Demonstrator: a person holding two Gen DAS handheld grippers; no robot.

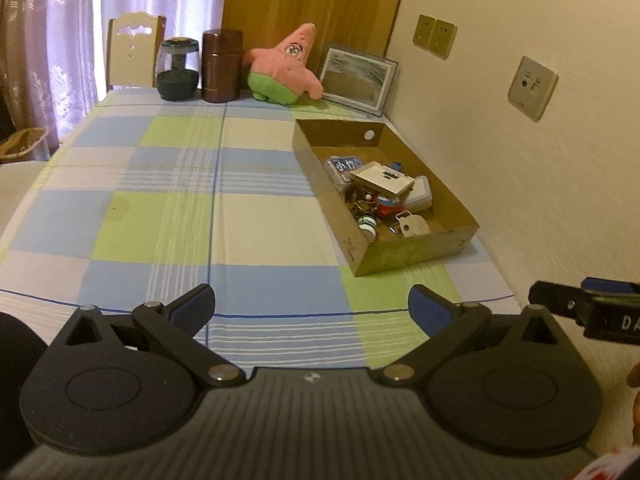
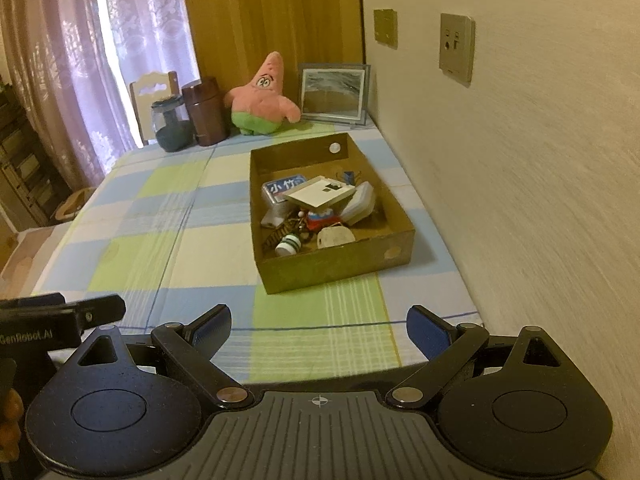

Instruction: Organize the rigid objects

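My left tongs (image 1: 311, 308) stand spread wide with nothing between them; my right tongs (image 2: 319, 328) likewise, both hovering over the near edge of the checked tablecloth (image 1: 256, 232). The cardboard box (image 2: 332, 268) sits toward the right edge of the table, near the wall, holding a jumble of small hard items. A flat white card box (image 2: 320, 196) lies on top: light, stiff, best taken by its edges. The small green-and-white bottle (image 2: 289, 245) looks smooth and apt to roll; grip across its body. A blue packet (image 2: 282, 189) shows Chinese characters. The left tongs' housing, seen from the right, reads "GenRobot.AI".
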